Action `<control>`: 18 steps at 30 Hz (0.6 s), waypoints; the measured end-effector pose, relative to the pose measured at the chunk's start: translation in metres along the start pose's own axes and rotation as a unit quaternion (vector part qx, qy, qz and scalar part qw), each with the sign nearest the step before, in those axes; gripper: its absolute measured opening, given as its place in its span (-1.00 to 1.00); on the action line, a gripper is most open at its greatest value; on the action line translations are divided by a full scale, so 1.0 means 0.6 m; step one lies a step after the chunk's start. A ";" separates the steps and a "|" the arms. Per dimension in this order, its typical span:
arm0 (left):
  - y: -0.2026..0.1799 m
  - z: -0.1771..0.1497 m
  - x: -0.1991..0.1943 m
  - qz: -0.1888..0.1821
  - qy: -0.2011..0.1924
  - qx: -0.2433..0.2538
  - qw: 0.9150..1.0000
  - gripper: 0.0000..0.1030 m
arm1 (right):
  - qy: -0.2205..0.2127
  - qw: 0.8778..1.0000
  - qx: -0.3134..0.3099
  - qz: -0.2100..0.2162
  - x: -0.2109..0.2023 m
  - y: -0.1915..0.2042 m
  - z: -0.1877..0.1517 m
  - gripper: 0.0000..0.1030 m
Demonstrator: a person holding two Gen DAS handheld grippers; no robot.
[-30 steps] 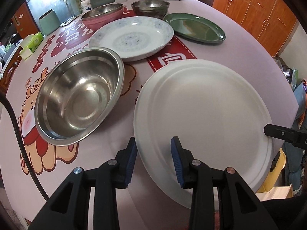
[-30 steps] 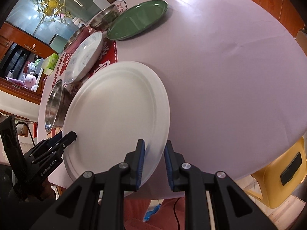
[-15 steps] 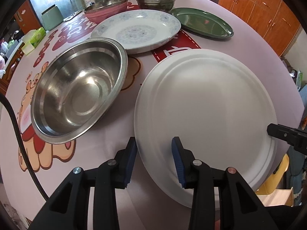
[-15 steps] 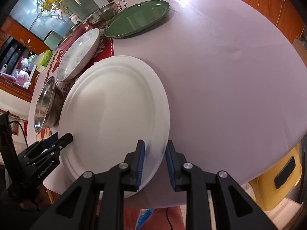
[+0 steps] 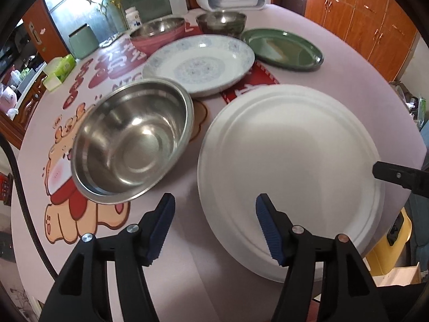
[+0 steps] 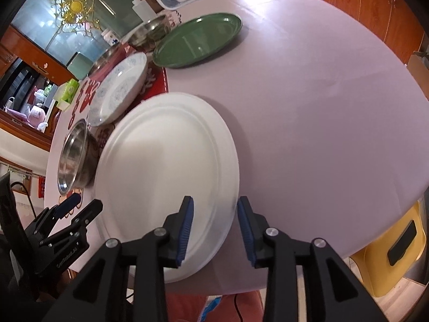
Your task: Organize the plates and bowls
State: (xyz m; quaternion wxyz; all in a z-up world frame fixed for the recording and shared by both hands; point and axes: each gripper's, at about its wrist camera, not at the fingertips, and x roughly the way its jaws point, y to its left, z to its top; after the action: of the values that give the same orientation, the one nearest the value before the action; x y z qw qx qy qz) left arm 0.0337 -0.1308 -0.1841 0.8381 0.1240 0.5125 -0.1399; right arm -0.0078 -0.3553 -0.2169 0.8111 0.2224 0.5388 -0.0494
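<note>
My left gripper and right gripper have just been opening their jaws; each now straddles the near rim of the large white round plate without pressing it, plate flat on the worktop.

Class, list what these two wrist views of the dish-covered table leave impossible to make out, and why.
- Large white oval plate: near rim hidden by the left hand-held gripper, left wrist view.
- Pink-sided steel bowl: mostly hidden behind the blue-patterned white plate, right wrist view.
- White bottle's label: too small, left wrist view.
</note>
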 end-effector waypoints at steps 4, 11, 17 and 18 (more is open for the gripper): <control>-0.001 0.006 -0.027 0.003 -0.022 0.007 1.000 0.23 | -0.019 1.000 -0.004 0.006 -0.015 0.006 0.010 -0.34; 0.010 0.025 -0.075 -0.024 -0.040 -0.005 0.999 0.25 | -0.036 0.999 -0.017 0.015 -0.028 0.023 0.021 -0.34; 0.025 0.040 -0.109 -0.035 -0.042 -0.017 0.998 0.29 | -0.043 0.998 -0.033 0.028 -0.031 0.043 0.024 -0.34; 0.027 0.043 -0.112 -0.036 -0.040 -0.017 0.998 0.29 | -0.045 0.998 -0.035 0.030 -0.031 0.047 0.025 -0.34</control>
State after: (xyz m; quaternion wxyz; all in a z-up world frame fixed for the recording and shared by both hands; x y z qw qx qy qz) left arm 0.0313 -0.1175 -0.1115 0.8546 0.0854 0.4847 -0.1657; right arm 0.0063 -0.3394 -0.1865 0.8428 0.2073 0.4964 -0.0158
